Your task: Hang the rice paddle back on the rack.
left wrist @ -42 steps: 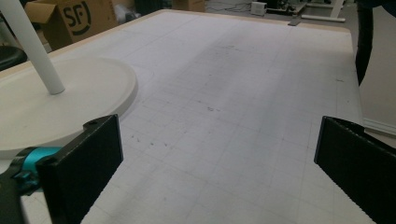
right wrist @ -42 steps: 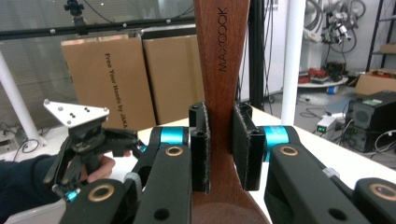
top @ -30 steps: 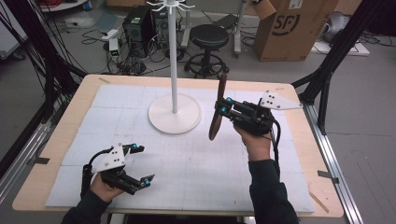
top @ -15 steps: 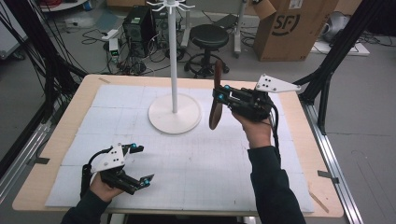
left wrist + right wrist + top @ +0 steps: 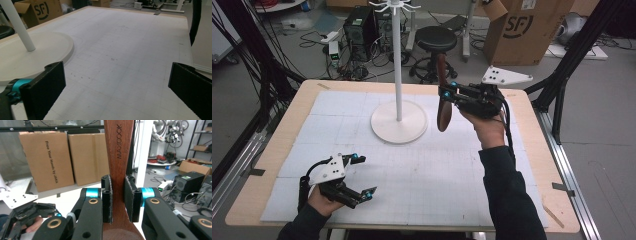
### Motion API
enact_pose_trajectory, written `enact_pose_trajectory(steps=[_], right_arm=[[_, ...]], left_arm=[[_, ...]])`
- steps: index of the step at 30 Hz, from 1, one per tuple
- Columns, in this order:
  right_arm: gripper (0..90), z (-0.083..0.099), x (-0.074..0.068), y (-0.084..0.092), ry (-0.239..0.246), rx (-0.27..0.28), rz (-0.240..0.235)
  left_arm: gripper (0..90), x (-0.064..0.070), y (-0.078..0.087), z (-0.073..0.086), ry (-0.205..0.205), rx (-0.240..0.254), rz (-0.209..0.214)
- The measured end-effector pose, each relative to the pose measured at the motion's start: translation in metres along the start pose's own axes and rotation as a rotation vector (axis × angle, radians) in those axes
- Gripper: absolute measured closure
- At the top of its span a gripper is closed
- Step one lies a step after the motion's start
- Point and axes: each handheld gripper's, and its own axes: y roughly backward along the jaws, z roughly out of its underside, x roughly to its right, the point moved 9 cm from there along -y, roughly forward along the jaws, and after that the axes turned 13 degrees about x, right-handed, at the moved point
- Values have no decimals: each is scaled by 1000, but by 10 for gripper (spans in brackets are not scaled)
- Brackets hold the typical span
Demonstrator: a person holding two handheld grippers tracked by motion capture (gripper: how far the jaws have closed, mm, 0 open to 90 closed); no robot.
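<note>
Dark-brown wooden spoon (image 5: 443,95), upright, "MAXCOOK" stamped along its handle

Robotics lab: floor cables (image 5: 362,65), PC tower (image 5: 358,26), robot arms (image 5: 166,130) in bkgd.

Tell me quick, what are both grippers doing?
Left gripper: open, holding nothing.
Right gripper: closed on the wooden spoon.

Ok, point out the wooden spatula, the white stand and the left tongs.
wooden spatula (image 5: 119,150), right gripper view, on its handle.
white stand (image 5: 389,125), high view, on its round base.
left tongs (image 5: 362,175), high view, between the fingertips.
</note>
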Motion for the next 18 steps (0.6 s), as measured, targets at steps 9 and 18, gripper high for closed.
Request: enact_pose_trajectory(steps=[9, 18], right_arm=[[790, -17, 4, -12, 11, 9, -1], [789, -33, 13, -29, 33, -1, 8]], left_arm=[[18, 0, 0, 0, 2, 3, 0], [18, -1, 2, -1, -1, 7, -5]])
